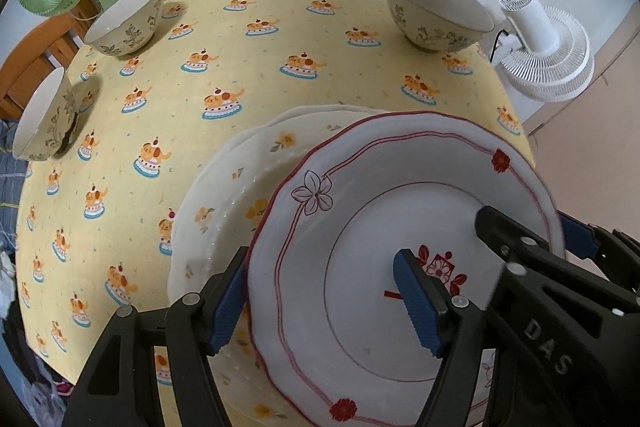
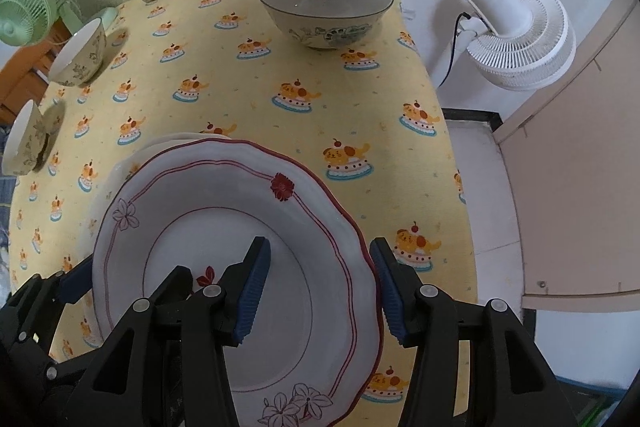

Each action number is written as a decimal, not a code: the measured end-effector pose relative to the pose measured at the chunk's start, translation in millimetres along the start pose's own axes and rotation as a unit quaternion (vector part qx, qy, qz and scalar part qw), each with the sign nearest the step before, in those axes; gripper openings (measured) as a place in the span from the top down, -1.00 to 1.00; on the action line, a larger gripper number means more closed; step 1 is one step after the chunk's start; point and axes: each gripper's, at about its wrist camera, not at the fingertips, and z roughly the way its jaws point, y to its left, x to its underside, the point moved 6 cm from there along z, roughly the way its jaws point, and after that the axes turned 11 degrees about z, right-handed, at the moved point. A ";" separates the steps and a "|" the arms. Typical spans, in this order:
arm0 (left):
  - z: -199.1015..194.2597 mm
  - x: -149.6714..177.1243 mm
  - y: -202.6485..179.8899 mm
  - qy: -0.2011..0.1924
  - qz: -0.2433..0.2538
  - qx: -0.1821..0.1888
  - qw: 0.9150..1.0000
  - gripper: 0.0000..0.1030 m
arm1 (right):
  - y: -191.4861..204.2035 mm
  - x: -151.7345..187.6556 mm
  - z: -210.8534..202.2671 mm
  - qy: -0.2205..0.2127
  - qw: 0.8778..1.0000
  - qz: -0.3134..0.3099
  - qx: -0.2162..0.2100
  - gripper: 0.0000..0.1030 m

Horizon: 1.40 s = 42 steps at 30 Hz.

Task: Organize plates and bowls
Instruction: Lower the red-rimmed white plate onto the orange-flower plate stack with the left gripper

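Both grippers straddle opposite rims of a red-trimmed plate (image 1: 380, 247), which sits tilted over a stack of cream flowered plates (image 1: 228, 195) at the near edge of the yellow tablecloth (image 1: 240, 39). On its left rim, the left gripper (image 1: 320, 303) has its jaws spread, one finger outside, one over the plate. On its right rim, the right gripper (image 2: 320, 291) is spread likewise. Three bowls stand farther back: two at the left (image 1: 44, 115) (image 1: 126, 21), one at the right (image 1: 436, 13).
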 end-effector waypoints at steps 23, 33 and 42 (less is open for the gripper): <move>-15.2 14.4 33.2 -0.013 -0.029 -0.055 0.998 -0.42 | 16.5 8.9 -8.1 -0.013 0.999 -0.030 -0.033 0.46; -5.1 19.3 43.3 -0.005 -0.019 -0.044 0.999 -0.45 | 15.7 14.7 3.0 0.001 1.000 0.009 -0.027 0.36; -0.7 17.7 45.3 -0.006 0.007 -0.039 0.999 -0.49 | 19.7 12.0 6.6 -0.035 0.999 0.028 0.008 0.17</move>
